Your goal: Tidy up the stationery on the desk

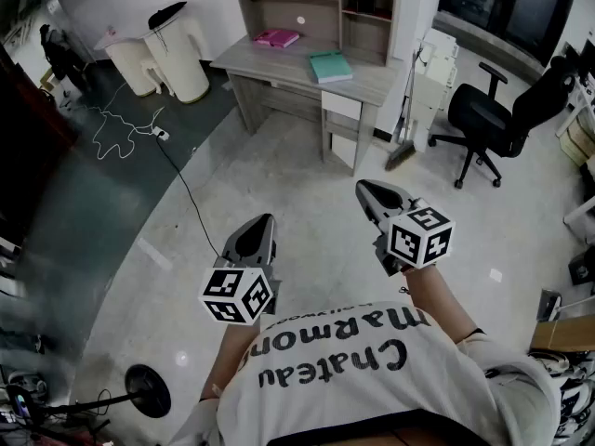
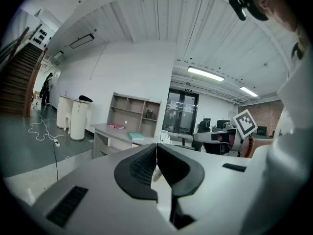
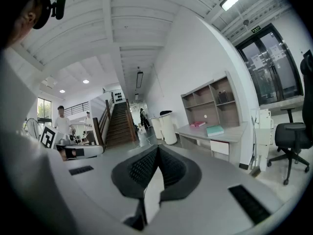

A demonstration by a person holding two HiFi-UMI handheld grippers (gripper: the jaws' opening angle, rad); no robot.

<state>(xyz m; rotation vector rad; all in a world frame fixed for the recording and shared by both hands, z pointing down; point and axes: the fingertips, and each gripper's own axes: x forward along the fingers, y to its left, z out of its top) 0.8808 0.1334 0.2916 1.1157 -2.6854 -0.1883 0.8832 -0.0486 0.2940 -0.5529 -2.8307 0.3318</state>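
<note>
My left claw and right claw are both closed, holding nothing. The green book and pink book lie on the bench, well ahead across the floor and nearer my right claw.

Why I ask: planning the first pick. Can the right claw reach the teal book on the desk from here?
Probably not yet: the right claw, shut, hangs over floor well short of the desk with the teal book. Nothing blocks the way.
</note>
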